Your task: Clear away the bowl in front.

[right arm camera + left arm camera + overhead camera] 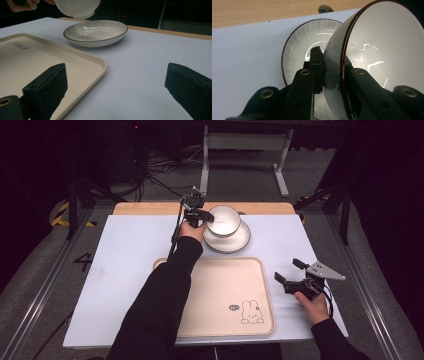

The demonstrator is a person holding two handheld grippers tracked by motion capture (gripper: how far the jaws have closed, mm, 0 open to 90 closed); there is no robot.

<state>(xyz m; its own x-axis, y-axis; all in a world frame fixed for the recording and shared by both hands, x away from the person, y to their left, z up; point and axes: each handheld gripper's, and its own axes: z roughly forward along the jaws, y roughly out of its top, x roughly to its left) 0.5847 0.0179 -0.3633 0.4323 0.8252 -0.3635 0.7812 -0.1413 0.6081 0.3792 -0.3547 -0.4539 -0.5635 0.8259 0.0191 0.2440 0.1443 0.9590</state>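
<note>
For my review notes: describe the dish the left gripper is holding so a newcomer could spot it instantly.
Past the far edge of the beige tray, a shallow plate sits on the white tabletop. Tilted just above it, the white bowl hangs clamped by its rim in the left gripper. It is deeper than the plate and is off the table.

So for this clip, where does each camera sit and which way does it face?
High view: above the person's side, looking forward and down on the tray; both forearms show.
Left gripper view: rides the left gripper, jaws clamped on the bowl rim.
Right gripper view: low, past open jaws toward the plate.
All views share the plate.
</note>
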